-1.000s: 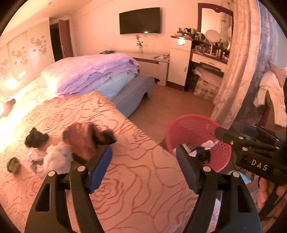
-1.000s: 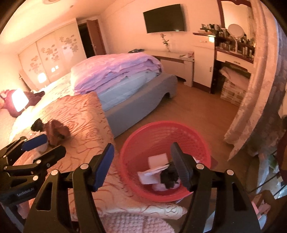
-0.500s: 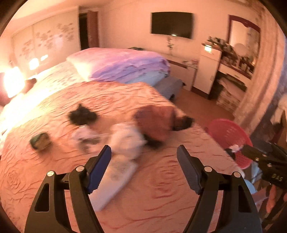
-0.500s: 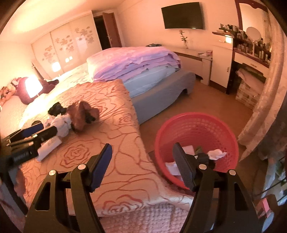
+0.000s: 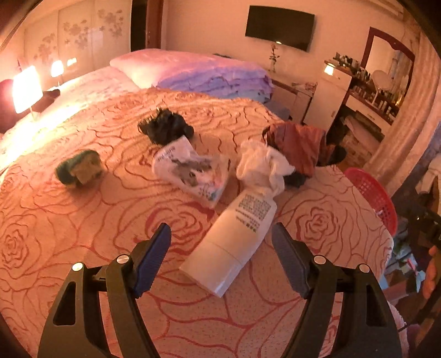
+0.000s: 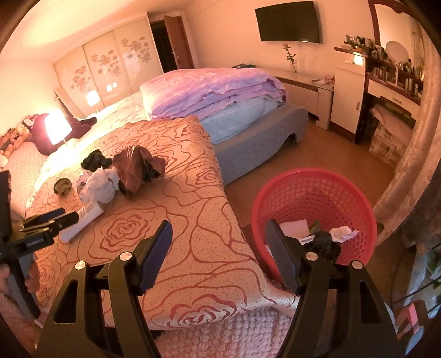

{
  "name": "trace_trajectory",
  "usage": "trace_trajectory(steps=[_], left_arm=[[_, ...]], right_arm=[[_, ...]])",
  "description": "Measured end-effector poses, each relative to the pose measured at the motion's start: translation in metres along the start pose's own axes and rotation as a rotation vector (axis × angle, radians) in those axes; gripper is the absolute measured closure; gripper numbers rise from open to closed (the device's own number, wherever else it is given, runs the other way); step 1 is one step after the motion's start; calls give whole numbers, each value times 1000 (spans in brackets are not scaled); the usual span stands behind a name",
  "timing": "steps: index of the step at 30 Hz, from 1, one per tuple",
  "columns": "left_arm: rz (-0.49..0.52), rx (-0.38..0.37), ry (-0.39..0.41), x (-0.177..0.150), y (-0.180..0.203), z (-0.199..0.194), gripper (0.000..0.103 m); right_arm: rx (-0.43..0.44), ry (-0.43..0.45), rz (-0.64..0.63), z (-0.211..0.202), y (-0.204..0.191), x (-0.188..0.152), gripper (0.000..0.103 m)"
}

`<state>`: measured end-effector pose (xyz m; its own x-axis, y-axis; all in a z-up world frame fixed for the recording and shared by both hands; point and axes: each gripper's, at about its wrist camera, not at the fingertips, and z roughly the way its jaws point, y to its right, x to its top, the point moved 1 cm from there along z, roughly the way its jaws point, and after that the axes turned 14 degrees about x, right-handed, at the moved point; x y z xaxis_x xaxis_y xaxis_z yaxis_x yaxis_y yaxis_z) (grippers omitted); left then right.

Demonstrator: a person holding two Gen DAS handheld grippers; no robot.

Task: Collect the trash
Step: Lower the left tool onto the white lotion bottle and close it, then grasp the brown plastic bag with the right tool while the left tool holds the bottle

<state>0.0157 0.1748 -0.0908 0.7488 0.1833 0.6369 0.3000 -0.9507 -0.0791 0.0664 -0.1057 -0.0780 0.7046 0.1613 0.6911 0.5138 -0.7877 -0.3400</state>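
Bedroom under warm orange light, bed spread [image 5: 82,220] with a red rose pattern filling most of the left wrist view.

Far left, upper part of that view: glowing bedside lamp [image 5: 26,88]. Lower and further in, on the spread: small green crumpled scrap [image 5: 78,168]. Right of it, above centre: black crumpled wad [image 5: 165,126], touching the top edge of a printed white wrapper [image 5: 193,170]. Right again: white crumpled tissue [image 5: 261,165], draped over the neck end of a white bottle [image 5: 234,242] lying on its side and running down toward the bottom centre of the frame. Behind the tissue: brown crumpled bag [image 5: 297,140]. At the right edge, past the bed's corner: red basket [image 5: 372,192], only partly in view.

Left gripper [image 5: 222,245] at bottom centre, jaws standing wide apart, base end of the bottle lying between the pads without either pad touching it; nothing held.

Right wrist view: same trash heap at middle left on the spread, left gripper's black arm entering from the left edge just beside the bottle. Folded purple quilts [image 6: 220,91] at upper centre. Right gripper [image 6: 219,242] at bottom centre, jaws parted and empty, over the bed's edge. Red basket at lower right on the wooden floor [image 6: 317,146], just beside the bed, already holding white paper, a black wad and a white tissue. Wall television [image 6: 288,20] at upper right.
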Motion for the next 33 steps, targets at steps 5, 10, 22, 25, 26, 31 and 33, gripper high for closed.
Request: trace_trajectory(steps=[5,10,22,25,26,31,33], left_arm=[[29,-22,-22,-10,10,5,31],[60,-64,-15,-17,19,0,31],[68,-53,15,-10,24,6,57],[65,-67,18,-11,23,6,62],[64,-68,20,-11,23,6,62],[63,-79,23,-13,24,4,64],[61,-85,23,-14,23,4,64]], right_arm=[[1,-7,0,0,0,0,35],[5,-20,-5,4,-2,-2,35],[6,-47,-42,22,-17,7,35],[5,-48,-66,30,-24,14,35],[5,-48,-72,32,-26,16,35],[6,-58,-114,50,-37,30,35],[12,-57,-130,57,-43,37,35]])
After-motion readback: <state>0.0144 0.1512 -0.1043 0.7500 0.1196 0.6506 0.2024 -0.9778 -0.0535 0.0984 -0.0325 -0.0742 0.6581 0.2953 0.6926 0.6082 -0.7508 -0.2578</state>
